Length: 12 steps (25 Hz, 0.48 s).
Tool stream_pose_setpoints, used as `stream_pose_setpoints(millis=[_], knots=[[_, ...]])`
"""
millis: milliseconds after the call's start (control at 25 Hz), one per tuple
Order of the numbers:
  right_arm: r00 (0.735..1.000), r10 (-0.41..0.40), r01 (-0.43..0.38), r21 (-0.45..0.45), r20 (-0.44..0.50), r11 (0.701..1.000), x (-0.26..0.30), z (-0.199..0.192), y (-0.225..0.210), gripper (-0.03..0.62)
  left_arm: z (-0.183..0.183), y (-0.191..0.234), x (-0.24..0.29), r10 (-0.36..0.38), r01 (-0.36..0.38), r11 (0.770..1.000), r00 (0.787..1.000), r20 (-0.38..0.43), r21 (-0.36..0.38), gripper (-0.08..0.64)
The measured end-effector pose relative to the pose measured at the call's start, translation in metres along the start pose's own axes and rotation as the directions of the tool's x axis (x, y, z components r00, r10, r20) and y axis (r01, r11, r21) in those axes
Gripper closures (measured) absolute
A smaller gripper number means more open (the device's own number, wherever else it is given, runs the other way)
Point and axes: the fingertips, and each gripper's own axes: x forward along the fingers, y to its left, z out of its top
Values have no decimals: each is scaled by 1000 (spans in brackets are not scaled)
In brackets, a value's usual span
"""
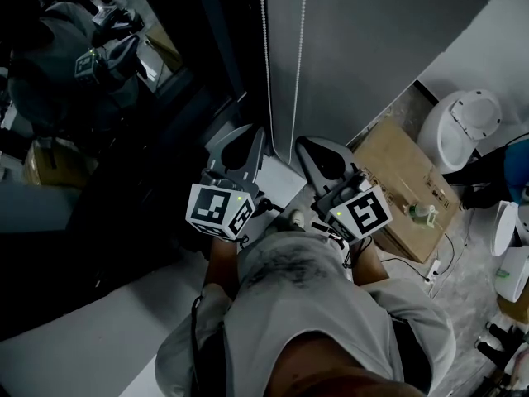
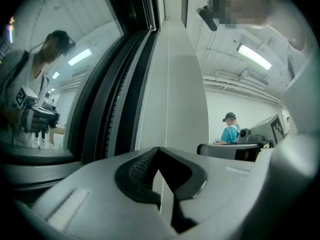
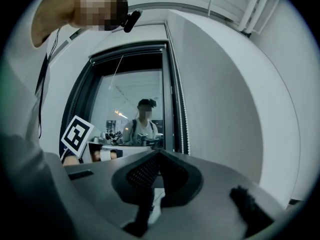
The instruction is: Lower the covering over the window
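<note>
Counting from my remote seat, I find two grippers. The left gripper (image 1: 252, 135) and the right gripper (image 1: 303, 144) sit side by side, each carrying one marker cube (image 1: 219, 211), and both point level at the far wall (image 1: 372, 40). Both claws are pinched fully together with nothing clamped that I can confirm. In the left gripper view the bead chain (image 1: 265, 56) lines up right behind the closed tips, but I cannot tell whether it touches them. That chain hangs in two strands down the grey wall, just right of the one window (image 3: 135, 94), whose dark frame stands to the far left. The covering itself I cannot pick out. The pane is bare for all the height the right gripper view shows, and it reflects the person holding the rig. Near left runs a pale ledge (image 1: 83, 337). To the right, on a speckled floor (image 1: 467, 284), sit one cardboard box (image 1: 397, 168) with one small bottle (image 1: 421, 214) on it and one white lidded bin (image 1: 465, 126). One person in a teal shirt (image 2: 230, 132) stands far off in the bright, strip-lit room.
</note>
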Motion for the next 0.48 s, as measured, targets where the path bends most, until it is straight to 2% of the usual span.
stream_pose_setpoints(millis=[480], knots=[[1000, 6, -6, 7, -16, 1000, 9, -7, -20, 575, 2, 16, 36, 29, -29, 999, 1000, -5, 32, 553]])
